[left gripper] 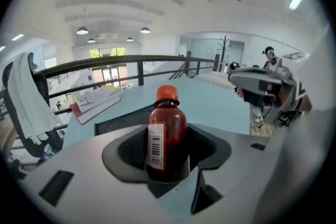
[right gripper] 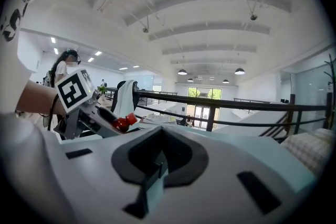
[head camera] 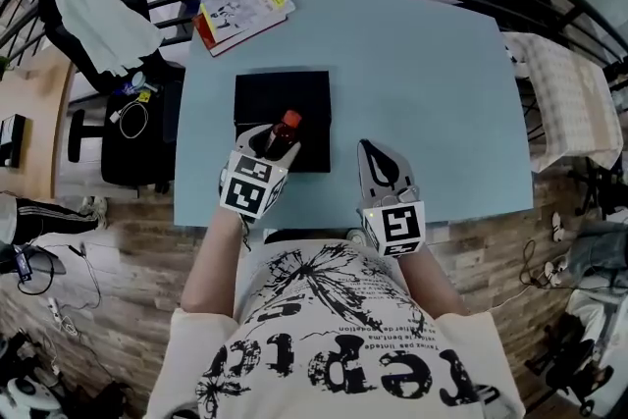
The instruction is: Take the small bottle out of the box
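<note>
The left gripper [left gripper: 169, 173] holds the small bottle [left gripper: 167, 134] upright before the box [left gripper: 113, 123].

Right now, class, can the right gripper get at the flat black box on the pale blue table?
Probably yes: bare table separates the right gripper from the black box; the left gripper, holding a red-capped bottle, crowds its near edge.

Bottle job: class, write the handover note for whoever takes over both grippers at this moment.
Left gripper: shut on the bottle, which is upright, red cap up.
Right gripper: shut, empty, over the table's near edge, right of the box.
Box: black, on the table, at the left gripper.
Done: bottle gripped, seemingly raised at the box's near edge.
Left: bring it clear of the box and set it on the table.
</note>
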